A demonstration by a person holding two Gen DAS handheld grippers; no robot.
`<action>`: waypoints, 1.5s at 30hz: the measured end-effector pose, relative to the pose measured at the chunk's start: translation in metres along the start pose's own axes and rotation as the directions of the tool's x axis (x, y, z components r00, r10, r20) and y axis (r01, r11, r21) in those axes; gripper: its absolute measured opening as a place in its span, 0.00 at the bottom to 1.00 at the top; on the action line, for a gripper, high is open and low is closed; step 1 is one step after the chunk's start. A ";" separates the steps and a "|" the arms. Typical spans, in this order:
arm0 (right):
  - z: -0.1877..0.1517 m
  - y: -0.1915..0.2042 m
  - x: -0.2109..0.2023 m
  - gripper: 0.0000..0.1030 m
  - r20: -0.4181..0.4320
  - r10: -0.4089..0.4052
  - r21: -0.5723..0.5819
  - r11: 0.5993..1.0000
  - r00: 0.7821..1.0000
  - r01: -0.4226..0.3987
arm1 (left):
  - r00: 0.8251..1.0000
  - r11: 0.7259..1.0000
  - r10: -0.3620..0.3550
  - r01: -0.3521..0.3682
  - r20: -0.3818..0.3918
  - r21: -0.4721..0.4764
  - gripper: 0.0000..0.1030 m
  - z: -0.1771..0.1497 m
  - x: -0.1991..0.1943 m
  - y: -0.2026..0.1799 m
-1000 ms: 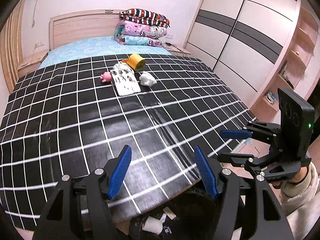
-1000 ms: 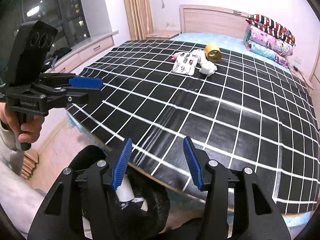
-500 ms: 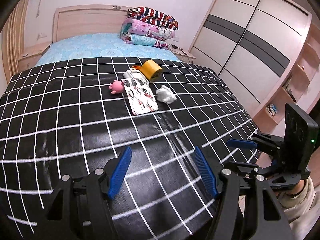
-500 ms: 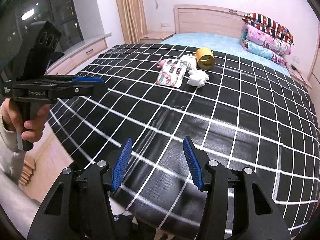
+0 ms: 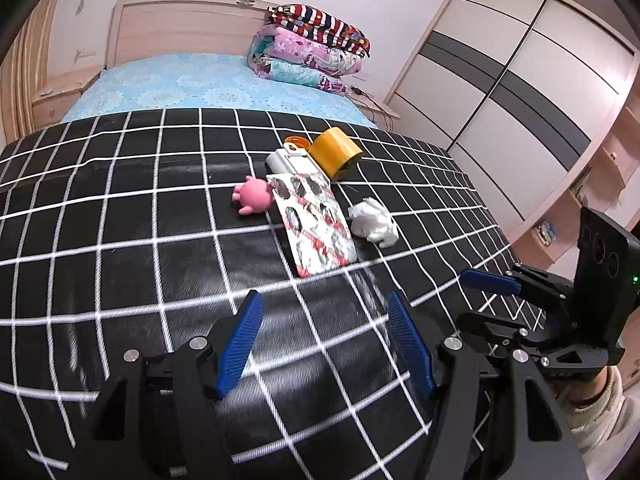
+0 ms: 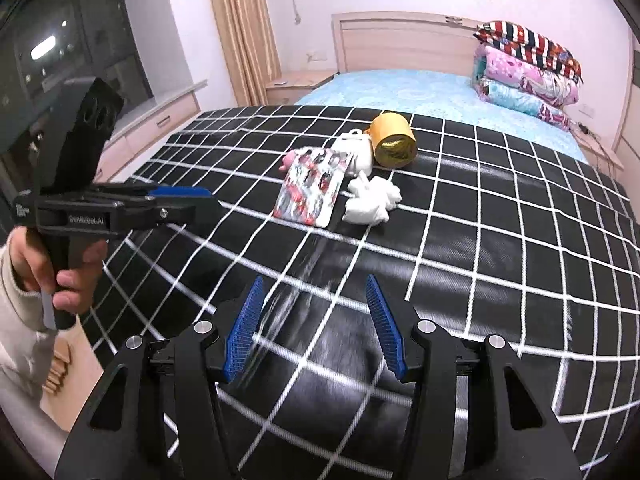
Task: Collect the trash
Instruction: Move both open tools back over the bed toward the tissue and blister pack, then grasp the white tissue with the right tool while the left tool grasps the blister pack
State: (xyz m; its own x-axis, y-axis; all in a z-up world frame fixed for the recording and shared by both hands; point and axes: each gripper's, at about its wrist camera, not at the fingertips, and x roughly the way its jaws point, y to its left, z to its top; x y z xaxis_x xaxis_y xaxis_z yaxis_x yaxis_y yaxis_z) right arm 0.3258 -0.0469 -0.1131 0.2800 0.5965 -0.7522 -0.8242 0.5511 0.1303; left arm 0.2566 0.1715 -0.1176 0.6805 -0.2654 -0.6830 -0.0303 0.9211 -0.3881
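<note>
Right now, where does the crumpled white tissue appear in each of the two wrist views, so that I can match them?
Left wrist view: the tissue lies right of centre on the black checked cover, just right of the printed packet.
Right wrist view: the tissue lies above centre, again just right of the packet.
Shared landmark: the yellow tape roll, behind the tissue in both.

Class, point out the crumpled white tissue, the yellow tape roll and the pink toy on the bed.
crumpled white tissue (image 5: 374,222), left wrist view, its middle.
yellow tape roll (image 5: 334,150), left wrist view, outer side.
pink toy (image 5: 255,197), left wrist view, its body.
</note>
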 end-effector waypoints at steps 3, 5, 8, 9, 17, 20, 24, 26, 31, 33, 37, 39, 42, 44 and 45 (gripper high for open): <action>0.008 -0.005 0.010 0.51 -0.001 -0.003 0.017 1.000 1.000 0.003 | 1.000 1.000 -0.009 0.009 -0.004 -0.013 0.61 0.010 0.010 0.006; 0.014 -0.010 0.016 0.51 0.000 -0.004 0.030 1.000 1.000 0.004 | 1.000 0.999 -0.011 0.011 -0.010 -0.037 0.61 0.016 0.017 0.012; 0.022 -0.015 0.025 0.51 0.000 -0.010 0.030 1.000 1.000 0.010 | 1.000 0.997 -0.011 0.009 -0.026 -0.073 0.61 0.026 0.030 0.022; 0.024 -0.017 0.028 0.51 -0.001 -0.018 0.031 0.999 1.000 0.018 | 1.000 0.997 -0.013 0.011 -0.026 -0.072 0.61 0.028 0.033 0.023; 0.036 -0.036 0.055 0.51 -0.021 -0.033 0.082 0.996 0.999 0.035 | 0.998 0.996 -0.043 0.040 -0.036 -0.083 0.61 0.041 0.057 0.031; 0.039 -0.040 0.062 0.51 -0.026 -0.033 0.094 0.995 0.999 0.036 | 0.998 0.995 -0.058 0.055 -0.036 -0.083 0.59 0.044 0.063 0.032; 0.041 -0.046 0.070 0.51 -0.036 -0.040 0.111 0.993 0.999 0.044 | 0.997 0.991 -0.075 0.071 -0.034 -0.113 0.48 0.048 0.068 0.036; 0.041 -0.048 0.073 0.51 -0.037 -0.035 0.124 0.991 0.999 0.039 | 0.994 0.989 -0.093 0.086 -0.051 -0.118 0.31 0.049 0.072 0.035; 0.041 -0.047 0.075 0.21 -0.034 -0.041 0.121 0.992 0.999 0.045 | 0.991 0.982 -0.124 0.116 -0.041 -0.147 0.19 0.047 0.074 0.035; 0.039 -0.047 0.073 0.21 -0.035 -0.042 0.118 0.992 0.999 0.045 | 0.990 0.980 -0.135 0.129 -0.029 -0.149 0.15 0.045 0.069 0.033; 0.036 -0.042 0.064 0.20 -0.026 -0.043 0.116 0.992 0.999 0.045 | 0.991 0.983 -0.134 0.130 -0.017 -0.132 0.12 0.041 0.057 0.023; 0.034 -0.040 0.060 0.20 -0.024 -0.040 0.117 0.992 0.999 0.042 | 0.991 0.983 -0.133 0.131 -0.009 -0.128 0.10 0.040 0.049 0.018; 0.032 -0.035 0.052 0.20 -0.021 -0.039 0.108 0.993 0.999 0.041 | 0.991 0.985 -0.132 0.131 0.006 -0.113 0.06 0.034 0.034 0.010; 0.031 -0.030 0.044 0.20 -0.016 -0.040 0.100 0.994 0.999 0.041 | 0.992 0.986 -0.129 0.129 0.012 -0.101 0.06 0.031 0.023 0.004; 0.030 -0.027 0.038 0.20 -0.010 -0.042 0.098 0.994 0.999 0.043 | 0.992 0.987 -0.126 0.126 0.014 -0.094 0.06 0.030 0.019 0.001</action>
State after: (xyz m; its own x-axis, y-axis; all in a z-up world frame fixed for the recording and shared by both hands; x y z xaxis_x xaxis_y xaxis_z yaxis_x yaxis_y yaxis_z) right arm 0.3736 -0.0216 -0.1263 0.3097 0.5666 -0.7636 -0.7590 0.6311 0.1605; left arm 0.2917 0.1759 -0.1127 0.6893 -0.3749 -0.6199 -0.0130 0.8491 -0.5280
